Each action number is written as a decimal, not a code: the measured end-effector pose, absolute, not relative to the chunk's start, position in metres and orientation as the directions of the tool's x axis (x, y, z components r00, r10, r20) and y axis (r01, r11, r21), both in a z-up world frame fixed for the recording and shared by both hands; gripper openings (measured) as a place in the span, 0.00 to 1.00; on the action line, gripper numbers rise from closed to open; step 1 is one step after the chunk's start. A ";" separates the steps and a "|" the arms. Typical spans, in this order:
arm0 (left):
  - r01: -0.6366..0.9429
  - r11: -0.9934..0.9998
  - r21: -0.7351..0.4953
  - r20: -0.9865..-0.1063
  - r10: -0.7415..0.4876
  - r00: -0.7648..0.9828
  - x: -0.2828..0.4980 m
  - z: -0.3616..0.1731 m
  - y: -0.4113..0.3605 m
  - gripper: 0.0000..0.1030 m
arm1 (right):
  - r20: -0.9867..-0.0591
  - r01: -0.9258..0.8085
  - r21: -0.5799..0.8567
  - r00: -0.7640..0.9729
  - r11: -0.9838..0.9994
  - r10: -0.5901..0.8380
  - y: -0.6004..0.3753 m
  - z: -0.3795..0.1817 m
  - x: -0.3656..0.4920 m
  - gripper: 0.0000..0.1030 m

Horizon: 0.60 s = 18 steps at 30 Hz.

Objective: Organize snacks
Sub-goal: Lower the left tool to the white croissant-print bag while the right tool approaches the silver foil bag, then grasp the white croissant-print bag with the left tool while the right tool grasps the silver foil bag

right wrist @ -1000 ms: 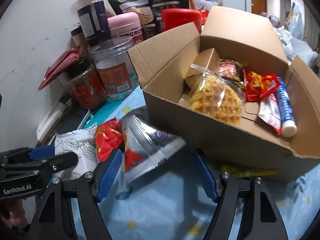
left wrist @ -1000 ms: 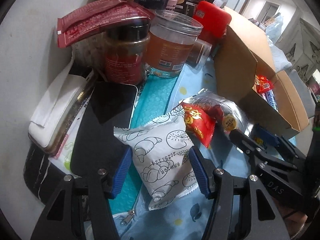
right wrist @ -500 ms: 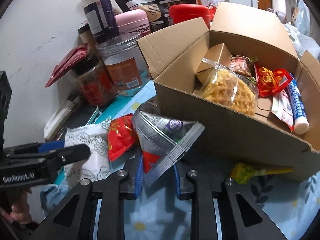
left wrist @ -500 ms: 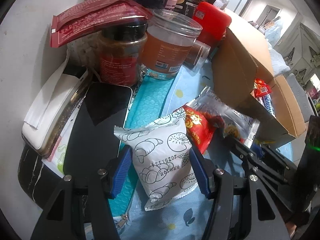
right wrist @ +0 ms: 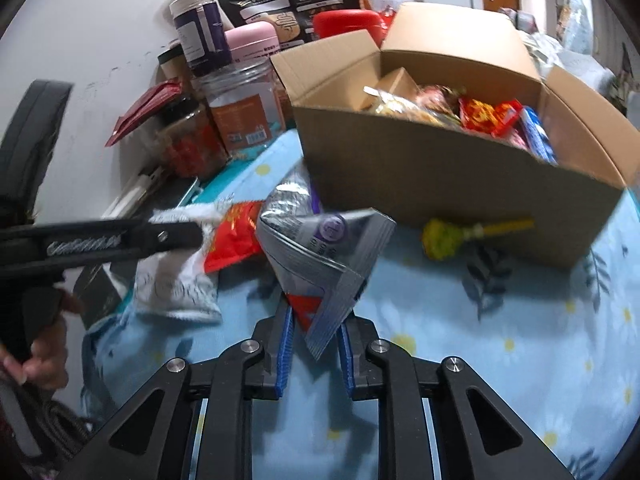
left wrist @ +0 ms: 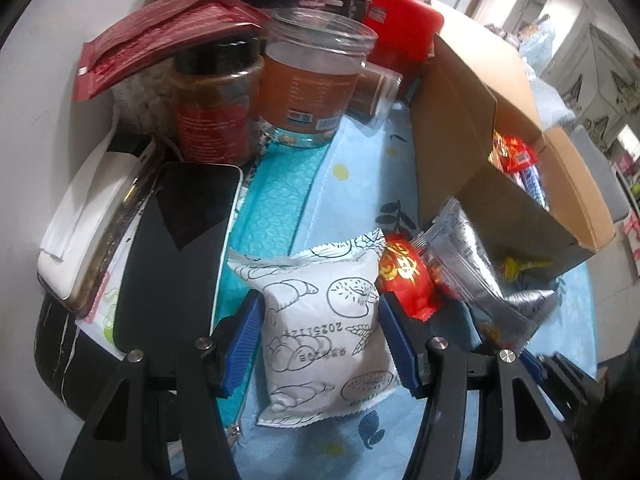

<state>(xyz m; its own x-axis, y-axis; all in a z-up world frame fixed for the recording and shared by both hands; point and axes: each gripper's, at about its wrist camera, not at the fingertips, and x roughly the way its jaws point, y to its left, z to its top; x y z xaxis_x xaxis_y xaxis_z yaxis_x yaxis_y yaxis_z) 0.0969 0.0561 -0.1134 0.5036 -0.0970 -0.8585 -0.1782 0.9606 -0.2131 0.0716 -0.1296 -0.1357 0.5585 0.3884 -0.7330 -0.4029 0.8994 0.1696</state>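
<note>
A blue flowered cloth (right wrist: 500, 320) is covering the surface, and everything is sitting on it. The biggest thing on it is an open cardboard box (right wrist: 460, 168), standing at the far right with its flaps up and holding red wrappers, a waffle bag and a blue-and-white tube. At the far left, against the white wall, 2 clear jars are standing side by side: the taller orange-labelled jar (left wrist: 316, 84) and the dark red-labelled jar (left wrist: 218, 108), with a dark red pouch (left wrist: 160, 40) lying across the top of the second. A black phone (left wrist: 176, 248) is lying flat near the left, beside a teal padded mailer (left wrist: 276, 208).

The white pastry packet (left wrist: 324, 332), printed with line drawings of bread, is lying on the cloth between the blue pads of the left gripper (left wrist: 320, 344); the pads are sitting right at its 2 sides, though whether they are squeezing it I cannot tell. Just right of it a small red snack packet (left wrist: 404, 276) is touching its edge.

The right gripper (right wrist: 316, 344) is pinching the near corner of the silver snack bag (right wrist: 320, 248), its pads pressed together on the crimped seam, with the bag tilting up towards the box front. A yellow-green lollipop (right wrist: 444, 236) is lying on the cloth against the near wall of the box, to the right of the silver bag.
</note>
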 end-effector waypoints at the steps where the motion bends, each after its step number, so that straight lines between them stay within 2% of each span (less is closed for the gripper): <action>1: -0.175 0.964 -0.201 -0.859 -0.087 0.504 0.097 -0.114 0.053 0.57 | -0.734 -0.391 0.186 0.555 0.901 0.392 -0.134 -0.137 0.068 0.19; 4: -0.151 0.976 -0.159 -0.867 -0.065 0.495 0.101 -0.117 0.045 0.61 | -0.744 -0.377 0.204 0.540 0.903 0.394 -0.142 -0.139 0.063 0.21; 5: -0.141 0.980 -0.141 -0.875 -0.057 0.481 0.103 -0.120 0.041 0.62 | -0.746 -0.371 0.197 0.544 0.908 0.384 -0.143 -0.139 0.061 0.27; 6: -0.134 0.983 -0.128 -0.880 -0.051 0.472 0.104 -0.122 0.039 0.65 | -0.748 -0.355 0.179 0.557 0.918 0.361 -0.146 -0.139 0.060 0.40; 8: -0.118 0.987 -0.112 -0.889 -0.046 0.456 0.107 -0.128 0.035 0.65 | -0.745 -0.327 0.154 0.581 0.932 0.327 -0.150 -0.138 0.061 0.57; 10: -0.103 0.991 -0.082 -0.886 -0.025 0.462 0.106 -0.129 0.031 0.66 | -0.732 -0.313 0.137 0.608 0.940 0.309 -0.156 -0.134 0.060 0.58; 12: -0.089 0.994 -0.058 -0.881 -0.010 0.473 0.104 -0.130 0.027 0.66 | -0.723 -0.314 0.113 0.624 0.943 0.294 -0.158 -0.130 0.062 0.63; 14: -0.075 0.996 -0.049 -0.873 -0.006 0.488 0.103 -0.130 0.025 0.66 | -0.713 -0.327 0.088 0.639 0.941 0.289 -0.157 -0.126 0.064 0.63; 18: -0.032 0.999 -0.041 -0.866 -0.020 0.500 0.096 -0.130 0.023 0.58 | -0.710 -0.370 0.074 0.633 0.926 0.310 -0.152 -0.121 0.072 0.63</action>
